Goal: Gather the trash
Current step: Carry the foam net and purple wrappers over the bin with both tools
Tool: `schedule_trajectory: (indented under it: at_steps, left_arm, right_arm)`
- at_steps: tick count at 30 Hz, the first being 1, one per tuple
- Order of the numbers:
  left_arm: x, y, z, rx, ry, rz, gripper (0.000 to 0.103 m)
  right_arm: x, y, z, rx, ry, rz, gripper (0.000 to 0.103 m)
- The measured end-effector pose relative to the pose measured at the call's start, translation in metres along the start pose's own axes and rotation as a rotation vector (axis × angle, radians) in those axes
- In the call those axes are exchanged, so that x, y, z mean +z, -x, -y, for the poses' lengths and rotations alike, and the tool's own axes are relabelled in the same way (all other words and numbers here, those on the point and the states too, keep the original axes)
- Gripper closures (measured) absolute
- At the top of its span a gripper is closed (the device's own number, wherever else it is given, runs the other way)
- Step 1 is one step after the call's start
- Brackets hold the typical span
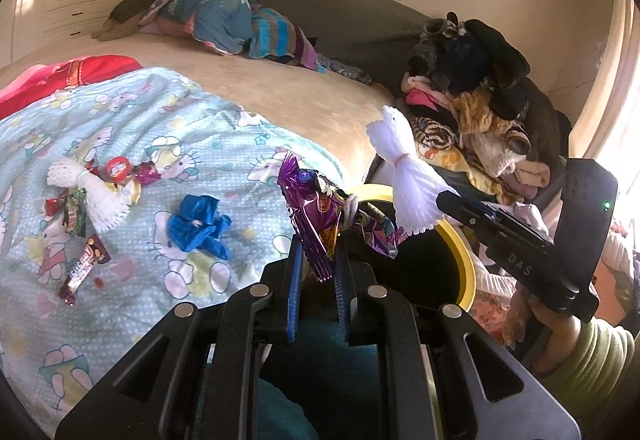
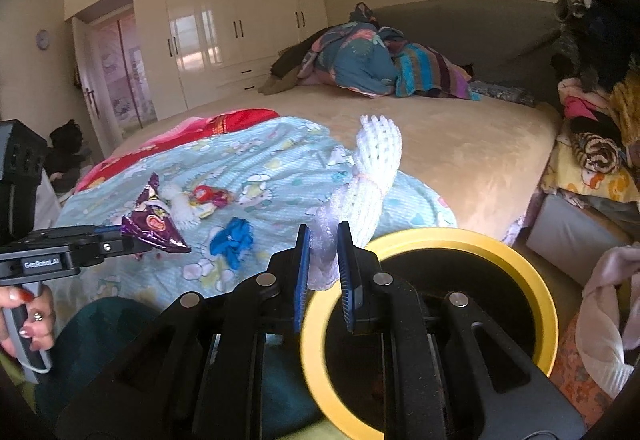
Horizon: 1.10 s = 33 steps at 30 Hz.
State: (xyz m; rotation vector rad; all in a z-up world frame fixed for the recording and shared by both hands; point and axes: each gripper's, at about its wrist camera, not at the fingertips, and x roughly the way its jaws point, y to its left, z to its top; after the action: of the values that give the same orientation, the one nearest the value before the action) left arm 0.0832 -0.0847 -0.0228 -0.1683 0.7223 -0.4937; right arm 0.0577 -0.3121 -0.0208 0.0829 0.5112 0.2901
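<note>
Logged: my left gripper (image 1: 318,268) clamped a crinkled purple foil wrapper (image 1: 320,215), my right gripper (image 2: 324,260) a white foam net sleeve (image 2: 360,191), beside the yellow-rimmed black bin (image 2: 532,280).

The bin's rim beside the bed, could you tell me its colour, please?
Yellow rim, seen best in the right wrist view.

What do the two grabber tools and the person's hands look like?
Both are black, with blue ridged pads on the fingers. The left gripper has a grey handle and "GenRobot.AI" lettering. The right gripper shows a green light and "DAS" letters. The sleeve is light green; painted nails and a ring show.
</note>
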Motion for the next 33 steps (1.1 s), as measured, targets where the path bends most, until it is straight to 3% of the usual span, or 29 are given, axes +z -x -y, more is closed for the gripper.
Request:
schedule_trajectory:
  at_steps: [18, 33]
  left_arm:
    - [-0.009, -0.025, 0.034, -0.015, -0.089, -0.054, 0.088]
    - [-0.025, -0.073, 0.082, -0.038, -0.223, -0.155, 0.088]
  right_arm:
    - [-0.018, 0.006, 0.035, -0.072, -0.043, -0.050, 0.093]
    - [-0.035, 0.005, 0.073, -0.125, -0.117, -0.107, 0.093]
